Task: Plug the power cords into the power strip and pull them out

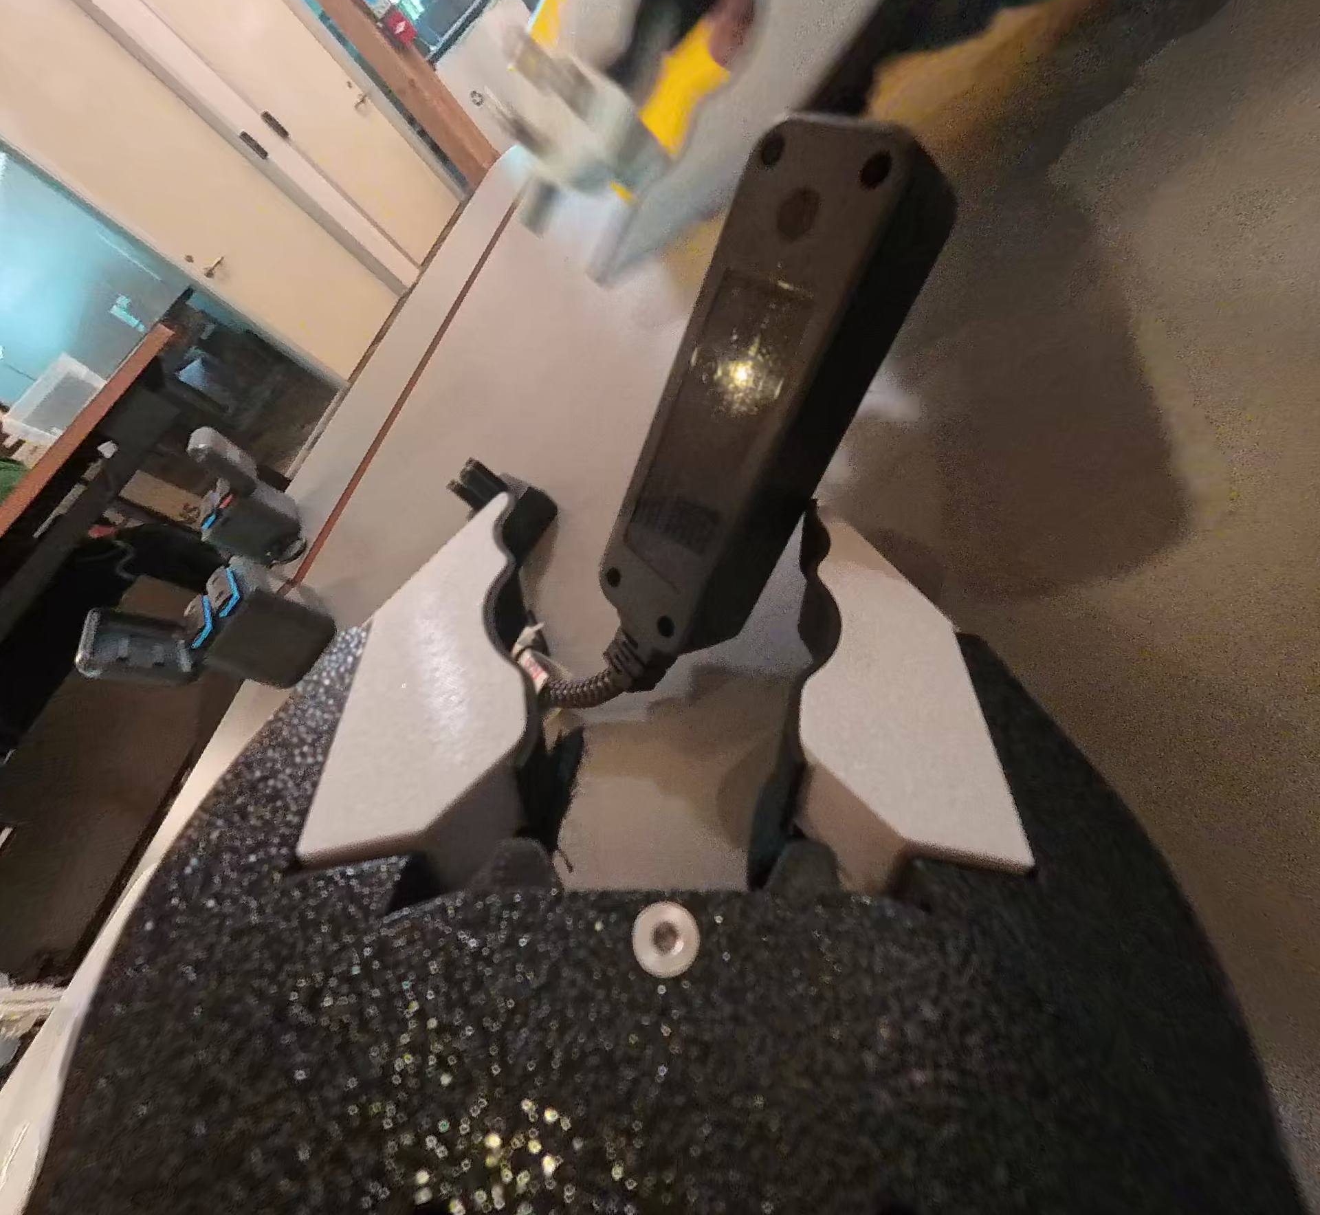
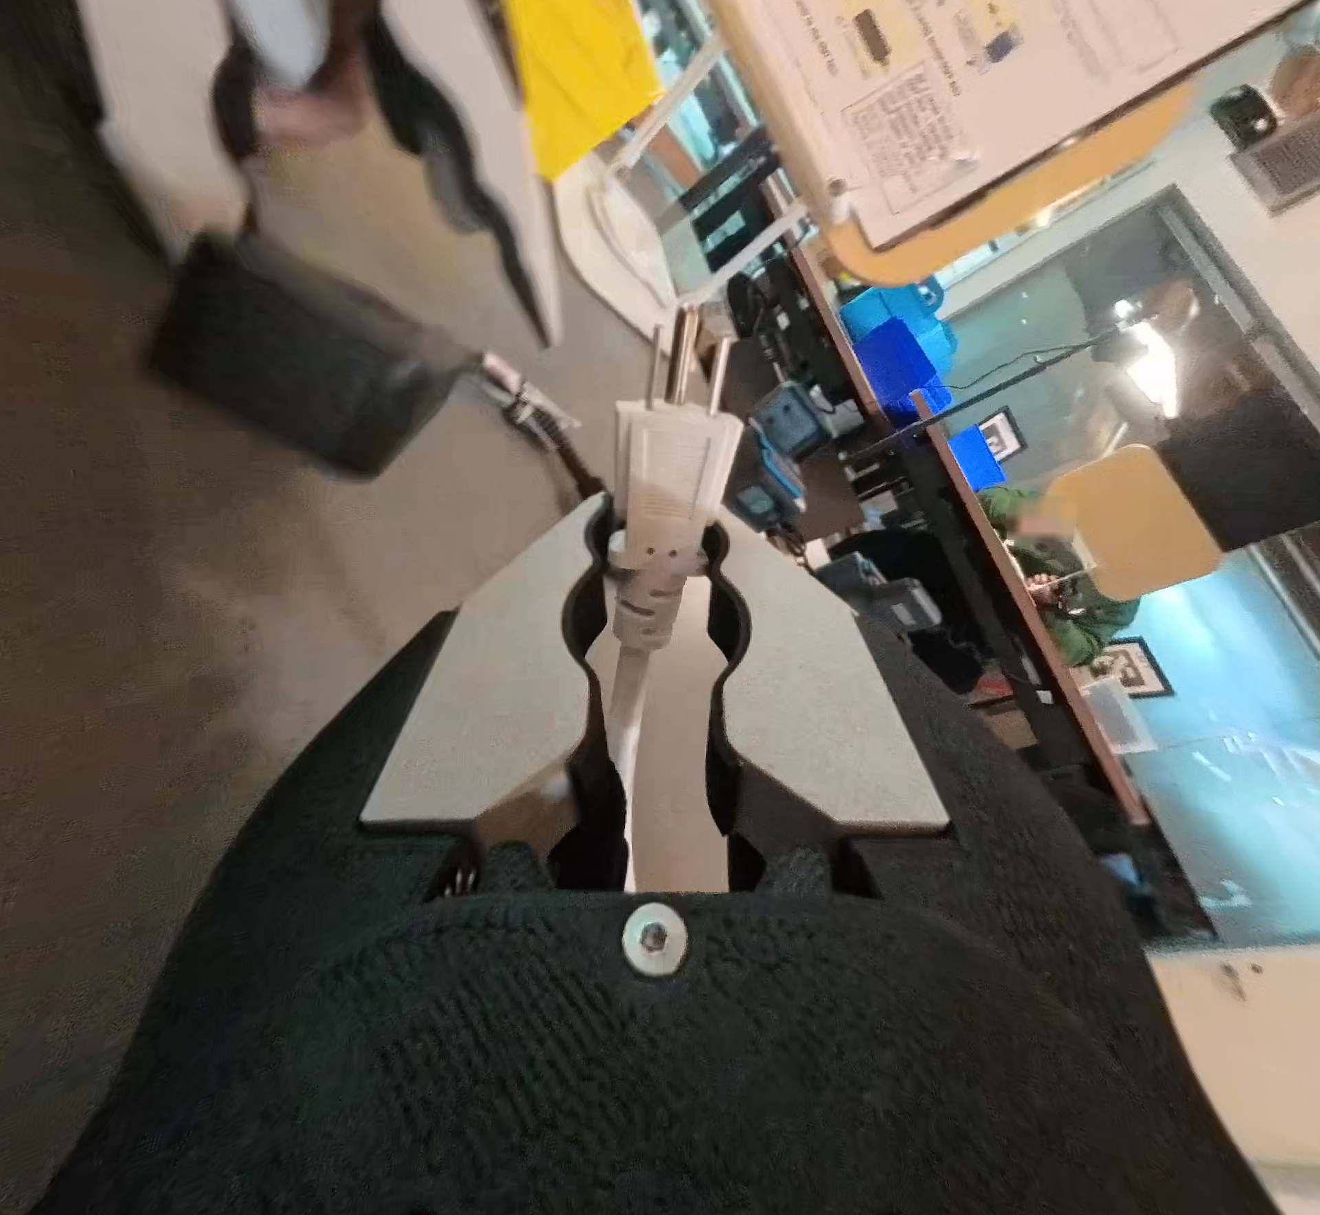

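The white plug is up in the air and can miss the holes in the power strip.

The white three-pin plug point(image 2: 671, 459) sits tight in the right tool point(image 2: 661, 555), pins pointing away, its white cord point(image 2: 632, 716) running back between the fingers. The long black plastic power strip point(image 1: 771, 388) leans up, its back side facing the left camera, so its holes are hidden there. The left tool point(image 1: 664, 552) is wide around its bottom end, but I cannot tell if it squeezes it. If the strip wobbles or turns, the pins may hit plastic and slip. Only the right view shows the pins clearly; the left view shows the right tool point(image 1: 571, 173) as a blur above the pale desk point(image 1: 543, 352).
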Available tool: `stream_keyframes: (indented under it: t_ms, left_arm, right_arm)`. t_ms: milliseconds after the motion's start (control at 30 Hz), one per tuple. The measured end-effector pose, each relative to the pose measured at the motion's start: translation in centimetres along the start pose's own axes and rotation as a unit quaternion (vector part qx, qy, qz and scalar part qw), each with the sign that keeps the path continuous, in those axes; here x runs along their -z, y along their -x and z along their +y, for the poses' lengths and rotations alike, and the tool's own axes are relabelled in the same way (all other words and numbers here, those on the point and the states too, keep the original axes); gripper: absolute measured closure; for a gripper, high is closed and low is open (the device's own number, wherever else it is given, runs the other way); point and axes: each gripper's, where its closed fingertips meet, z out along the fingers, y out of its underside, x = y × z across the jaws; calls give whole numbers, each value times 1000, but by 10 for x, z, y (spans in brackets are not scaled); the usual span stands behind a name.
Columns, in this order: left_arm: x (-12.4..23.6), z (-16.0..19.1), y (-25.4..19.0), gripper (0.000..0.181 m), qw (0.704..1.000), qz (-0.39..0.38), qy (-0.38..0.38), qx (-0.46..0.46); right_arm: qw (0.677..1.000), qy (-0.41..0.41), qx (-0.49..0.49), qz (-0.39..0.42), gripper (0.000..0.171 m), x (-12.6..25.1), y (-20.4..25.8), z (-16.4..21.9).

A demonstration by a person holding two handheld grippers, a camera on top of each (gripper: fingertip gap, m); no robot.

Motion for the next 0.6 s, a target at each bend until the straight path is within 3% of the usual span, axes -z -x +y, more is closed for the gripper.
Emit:
stream_keyframes:
  t_ms: [167, 367, 500, 600]
  left_arm:
    - [-6, 7, -7, 95, 996, 80, 39, -22]
    - [-5, 6, -8, 86, 994, 101, 28, -8]
    - [-2, 4, -4, 86, 997, 79, 4, 6]
    - [-2, 5, 2, 82, 997, 69, -4, 34]
  right_arm:
    - [987, -30, -153, 33, 148, 44, -110, -43]
    - [979, -6, -189, 81, 148, 135, -237, -71]
    - [977, 102, -159, 103, 148, 172, -275, -44]
    - [957, 217, -178, 77, 149, 184, -264, 3]
